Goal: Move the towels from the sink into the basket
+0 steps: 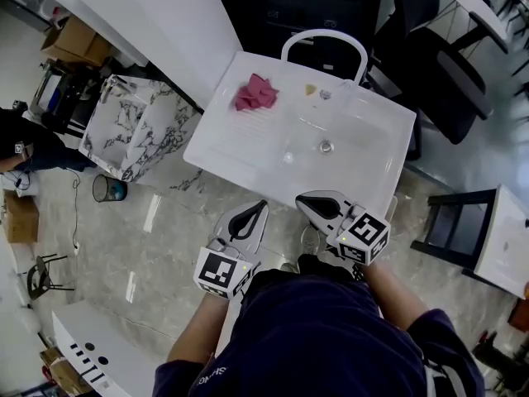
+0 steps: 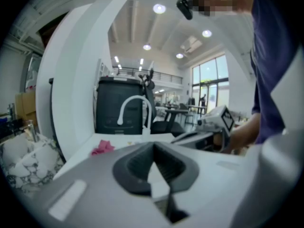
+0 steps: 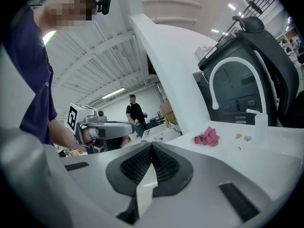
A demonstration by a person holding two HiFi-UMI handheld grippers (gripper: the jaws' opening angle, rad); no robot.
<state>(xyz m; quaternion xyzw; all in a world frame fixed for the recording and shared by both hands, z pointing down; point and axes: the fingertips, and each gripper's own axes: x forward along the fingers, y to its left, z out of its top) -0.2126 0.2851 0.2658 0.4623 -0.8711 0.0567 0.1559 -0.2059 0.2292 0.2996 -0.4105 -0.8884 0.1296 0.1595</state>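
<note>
A crumpled pink towel [image 1: 256, 93] lies on the flat left part of the white sink unit [image 1: 223, 151], left of the shallow basin with its drain [image 1: 326, 146]. It also shows in the left gripper view as the pink towel [image 2: 102, 147] and in the right gripper view as the pink towel [image 3: 207, 137]. Both grippers are held side by side in front of the sink's near edge, well short of the towel. My left gripper [image 1: 260, 206] is shut and empty. My right gripper [image 1: 302, 198] is shut and empty too. No basket is in view.
A white arched faucet [image 1: 324, 44] stands at the sink's far edge, with two small bits [image 1: 311, 89] beside it. A marble-patterned table [image 1: 136, 126] and a round bin [image 1: 109, 188] are at the left. Dark chairs [image 1: 450, 81] stand at the right. A person [image 1: 25, 151] is at the far left.
</note>
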